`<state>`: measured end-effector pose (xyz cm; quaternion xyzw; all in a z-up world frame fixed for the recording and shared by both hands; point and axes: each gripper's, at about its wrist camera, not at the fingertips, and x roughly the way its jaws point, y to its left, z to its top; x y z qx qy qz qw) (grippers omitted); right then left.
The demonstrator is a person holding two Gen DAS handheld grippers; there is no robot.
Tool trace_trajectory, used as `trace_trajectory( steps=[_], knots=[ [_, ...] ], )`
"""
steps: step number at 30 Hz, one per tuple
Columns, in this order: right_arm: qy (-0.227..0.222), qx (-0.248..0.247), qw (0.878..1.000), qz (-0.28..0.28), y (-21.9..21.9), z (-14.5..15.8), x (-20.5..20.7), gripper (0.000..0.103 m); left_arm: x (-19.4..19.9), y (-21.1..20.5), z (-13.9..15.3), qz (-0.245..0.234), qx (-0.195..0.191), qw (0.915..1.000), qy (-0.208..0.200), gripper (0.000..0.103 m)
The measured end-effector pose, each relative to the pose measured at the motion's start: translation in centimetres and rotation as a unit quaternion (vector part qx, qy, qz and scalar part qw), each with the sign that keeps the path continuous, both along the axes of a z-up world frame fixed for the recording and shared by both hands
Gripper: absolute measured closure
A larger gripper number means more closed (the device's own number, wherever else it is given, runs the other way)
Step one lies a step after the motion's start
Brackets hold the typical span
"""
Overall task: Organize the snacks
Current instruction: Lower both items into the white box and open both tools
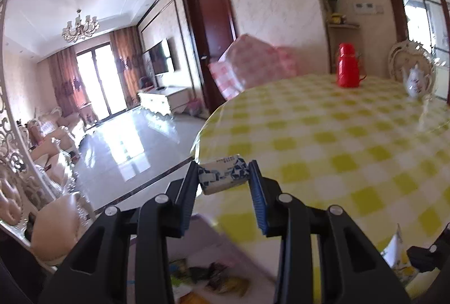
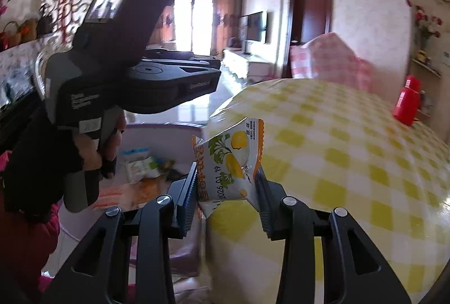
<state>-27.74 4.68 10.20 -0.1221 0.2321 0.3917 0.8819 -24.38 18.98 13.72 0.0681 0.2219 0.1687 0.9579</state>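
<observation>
Below the table edge, a tub (image 2: 157, 129) holds snack packets (blurred); left fingers (image 1: 197, 180) grasp a blue-white packet (image 1: 223, 173), right fingers (image 2: 189, 185) an orange one (image 2: 229, 163).

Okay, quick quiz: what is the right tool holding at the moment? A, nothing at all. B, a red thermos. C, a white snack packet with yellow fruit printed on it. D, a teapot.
C: the right tool is clamped on the white snack packet with yellow fruit, held above the edge of the yellow checked table.
</observation>
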Motion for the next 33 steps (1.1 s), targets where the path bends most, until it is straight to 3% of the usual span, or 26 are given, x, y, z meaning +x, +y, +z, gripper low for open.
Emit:
trace_trajectory(
  steps=[13, 22, 25, 26, 27, 29, 31, 33],
  knots=[
    [0.042, -0.059, 0.992, 0.1, 7.6, -3.4, -2.0, 0.065, -2.6, 6.8, -5.4, 0.021, -0.005, 0.9951, 0.097, 0.067],
    [0.064, -0.098, 0.983, 0.139, 11.2, -6.0, -2.7, 0.064, -3.7, 10.8, -8.3, 0.047, -0.021, 0.9889, 0.14, 0.067],
    [0.076, -0.1, 0.982, 0.14, 11.8, -6.5, -2.3, 0.057, -3.6, 11.7, -9.1, 0.047, -0.037, 0.9862, 0.154, 0.065],
    [0.081, -0.1, 0.982, 0.137, 12.0, -6.6, -2.0, 0.051, -3.7, 11.9, -9.2, 0.047, -0.043, 0.9857, 0.156, 0.057],
    [0.091, -0.099, 0.982, 0.133, 11.9, -6.7, -1.7, 0.044, -3.8, 12.3, -9.3, 0.049, -0.051, 0.985, 0.157, 0.033],
    [0.106, -0.094, 0.982, 0.122, 11.5, -6.7, -0.9, 0.033, -4.2, 12.8, -9.2, 0.053, -0.058, 0.9857, 0.149, 0.011],
    [0.114, -0.093, 0.982, 0.12, 11.3, -6.5, -0.3, 0.021, -4.6, 13.4, -8.7, 0.055, -0.074, 0.9863, 0.137, 0.004],
    [0.125, -0.095, 0.98, 0.123, 11.0, -5.7, 0.6, 0.016, -5.0, 14.6, -8.1, 0.047, -0.123, 0.9842, 0.119, 0.002]
  ],
)
